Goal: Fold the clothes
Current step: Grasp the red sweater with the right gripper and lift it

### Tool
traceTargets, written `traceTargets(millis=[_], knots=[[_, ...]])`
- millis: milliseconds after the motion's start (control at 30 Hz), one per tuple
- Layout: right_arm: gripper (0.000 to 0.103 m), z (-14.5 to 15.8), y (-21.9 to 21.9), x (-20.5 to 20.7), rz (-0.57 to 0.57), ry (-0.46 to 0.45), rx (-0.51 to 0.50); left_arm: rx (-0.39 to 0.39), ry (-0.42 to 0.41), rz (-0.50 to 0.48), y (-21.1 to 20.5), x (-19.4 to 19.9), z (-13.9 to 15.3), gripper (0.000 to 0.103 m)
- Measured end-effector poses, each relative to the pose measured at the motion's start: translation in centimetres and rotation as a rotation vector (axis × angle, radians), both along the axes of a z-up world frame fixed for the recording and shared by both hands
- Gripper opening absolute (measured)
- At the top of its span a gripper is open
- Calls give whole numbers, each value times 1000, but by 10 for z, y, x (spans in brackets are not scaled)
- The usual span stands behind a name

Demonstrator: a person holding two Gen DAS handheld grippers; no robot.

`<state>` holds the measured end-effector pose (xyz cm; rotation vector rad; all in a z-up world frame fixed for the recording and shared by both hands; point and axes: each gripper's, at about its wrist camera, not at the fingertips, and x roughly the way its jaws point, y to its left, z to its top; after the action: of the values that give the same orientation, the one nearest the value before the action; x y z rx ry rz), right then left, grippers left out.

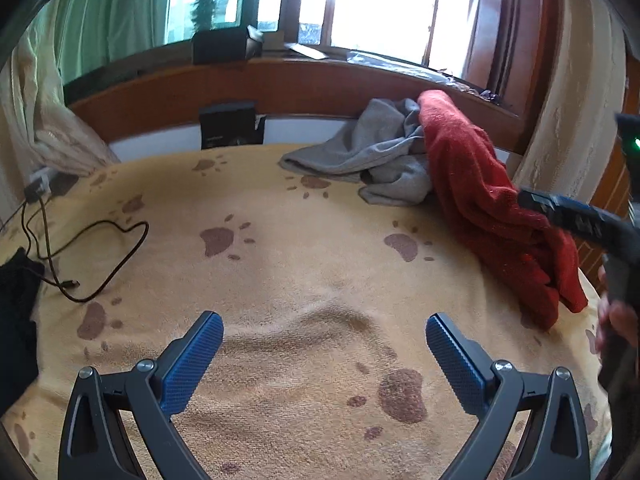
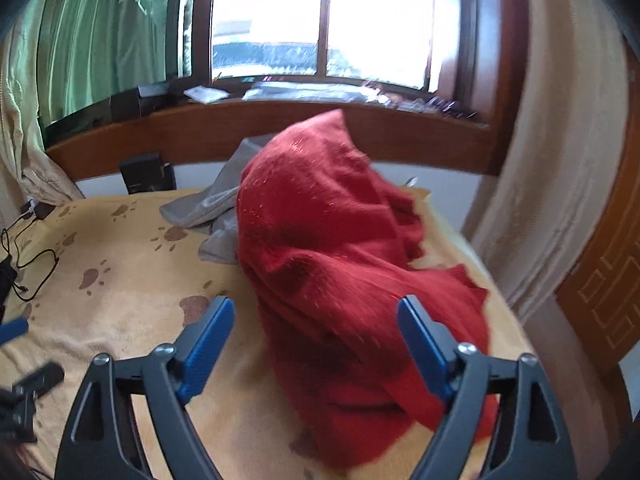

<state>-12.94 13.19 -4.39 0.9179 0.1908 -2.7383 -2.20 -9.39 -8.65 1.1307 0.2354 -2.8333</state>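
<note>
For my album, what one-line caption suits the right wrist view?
Open right gripper poised over a crumpled red sweater on a paw-print blanket.

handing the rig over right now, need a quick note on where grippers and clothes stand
Left gripper: open, empty, over bare blanket near the middle of the bed.
Right gripper: open, holding nothing, its fingers either side of the red sweater; contact not clear.
Red sweater: bunched in a heap on the bed's right side, partly draped over the grey garment.
Grey garment: crumpled by the headboard, untouched.
Black cable lies on the left of the blanket, clear of the clothes.
Done: nothing folded yet.
Left: probably grasp the red sweater, spread it flat, fold it, then the grey one.
</note>
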Motion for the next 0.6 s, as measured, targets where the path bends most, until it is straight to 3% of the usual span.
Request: traceTargets(millis=[100,300,400,533,600], knots=[[86,0,-7,-34,28,-40,-25,13,-15,12,-6,-3,-5,103],[87,7,-2,-119,-10,-101,-160,30,-53,23,-17,-10,-16,103],[87,-4,8,-157,-53,-148,-195,49,-77,30,-21,-13,-21,103],[87,-23,10,-183,-38,-241,-228,54,-98,36,-23,-16,-26,103],[87,-29,5,-183,-30,-246,-215,56,-108,39,-23,-17,-29,103]])
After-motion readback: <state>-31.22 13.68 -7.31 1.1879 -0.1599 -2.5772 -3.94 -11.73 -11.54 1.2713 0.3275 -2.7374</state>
